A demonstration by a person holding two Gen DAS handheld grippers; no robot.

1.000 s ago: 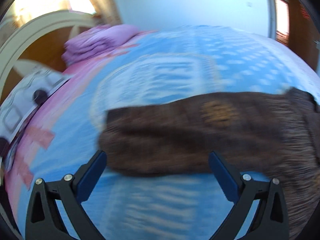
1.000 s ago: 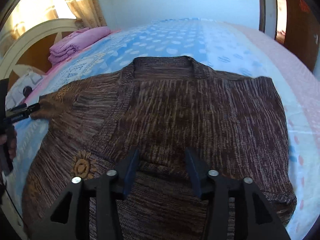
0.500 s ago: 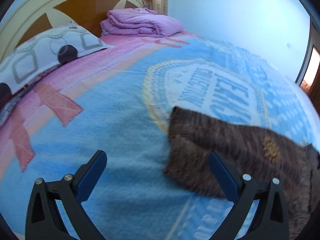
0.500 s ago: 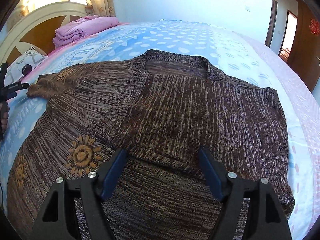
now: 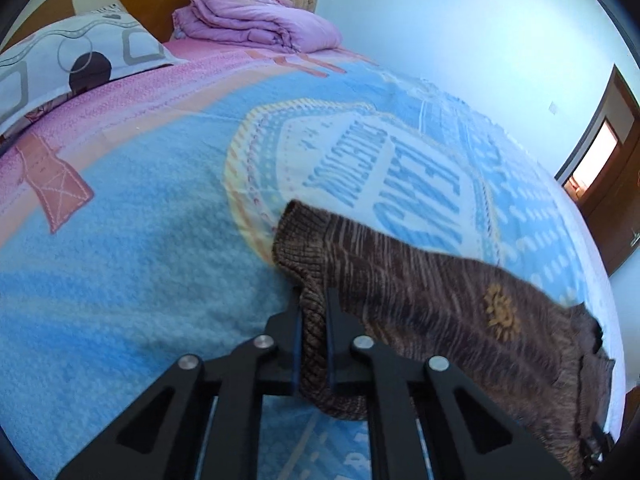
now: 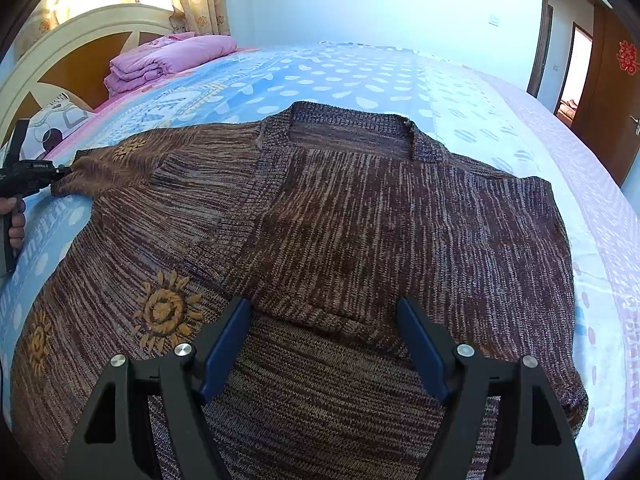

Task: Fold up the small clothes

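A brown knitted sweater [image 6: 360, 220] with orange sun motifs lies flat on the blue bedspread [image 6: 360, 76], its right part folded over the middle. Its left sleeve [image 5: 420, 292] stretches out to the side. My left gripper [image 5: 314, 300] is shut on the ribbed cuff [image 5: 304, 236], which bunches up between the pads. In the right wrist view that left gripper [image 6: 62, 170] sits at the sleeve's end, with a hand [image 6: 16, 220] on its handle. My right gripper [image 6: 324, 320] hovers open over the folded hem edge in the middle of the sweater, not pressing on it.
A folded pink quilt [image 5: 260, 20] and a patterned pillow [image 5: 72, 56] lie by the cream and wood headboard [image 6: 80, 40]. Bare bedspread [image 5: 120, 260] stretches left of the cuff. A brown door [image 6: 612, 80] stands at the far right.
My left gripper came in on the sleeve cuff and closed on it from wide open. My right gripper's jaws spread wider while staying over the sweater.
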